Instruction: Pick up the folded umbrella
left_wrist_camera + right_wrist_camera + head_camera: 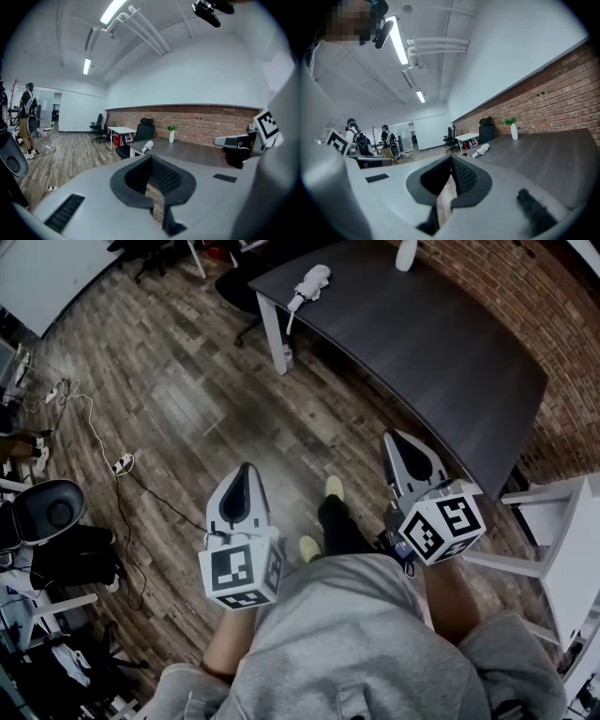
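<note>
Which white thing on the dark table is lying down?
The folded umbrella, lying flat near a corner of the table. The other white thing, the vase with a green plant, stands upright by the brick wall.

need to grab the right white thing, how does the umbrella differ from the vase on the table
The umbrella lies flat at a corner of the table; the vase stands upright by the brick wall. The vase holds a green plant; the umbrella is a soft folded bundle. Both are white.
</note>
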`<state>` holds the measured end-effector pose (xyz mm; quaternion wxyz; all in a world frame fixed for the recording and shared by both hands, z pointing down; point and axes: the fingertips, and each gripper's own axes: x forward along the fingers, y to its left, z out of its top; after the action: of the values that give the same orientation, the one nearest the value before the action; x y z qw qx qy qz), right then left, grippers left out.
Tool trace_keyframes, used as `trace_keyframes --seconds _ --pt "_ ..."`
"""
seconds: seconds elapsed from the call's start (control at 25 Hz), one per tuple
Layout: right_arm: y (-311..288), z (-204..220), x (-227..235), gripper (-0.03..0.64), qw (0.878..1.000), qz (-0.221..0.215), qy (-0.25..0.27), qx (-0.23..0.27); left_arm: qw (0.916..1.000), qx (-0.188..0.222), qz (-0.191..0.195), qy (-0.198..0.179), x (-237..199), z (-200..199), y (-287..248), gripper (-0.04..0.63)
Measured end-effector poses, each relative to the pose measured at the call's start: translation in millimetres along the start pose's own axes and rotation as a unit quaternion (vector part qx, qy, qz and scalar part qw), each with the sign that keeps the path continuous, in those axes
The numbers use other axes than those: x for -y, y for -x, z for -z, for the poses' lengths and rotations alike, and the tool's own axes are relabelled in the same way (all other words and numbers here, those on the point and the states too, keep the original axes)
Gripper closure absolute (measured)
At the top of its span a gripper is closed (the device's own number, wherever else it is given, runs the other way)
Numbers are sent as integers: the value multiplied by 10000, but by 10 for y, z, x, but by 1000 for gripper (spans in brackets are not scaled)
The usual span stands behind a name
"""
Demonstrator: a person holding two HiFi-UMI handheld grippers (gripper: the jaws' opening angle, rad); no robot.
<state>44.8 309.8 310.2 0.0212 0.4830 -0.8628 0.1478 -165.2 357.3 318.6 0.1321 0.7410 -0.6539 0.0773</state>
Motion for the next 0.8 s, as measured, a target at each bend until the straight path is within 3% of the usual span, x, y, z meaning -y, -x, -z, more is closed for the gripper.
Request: trace_keyframes --seconds 0.8 --pt "-1248 -308 866 594 9996 18 -57 -273 9996 -261 -107 11 -114 -357 -1525 583"
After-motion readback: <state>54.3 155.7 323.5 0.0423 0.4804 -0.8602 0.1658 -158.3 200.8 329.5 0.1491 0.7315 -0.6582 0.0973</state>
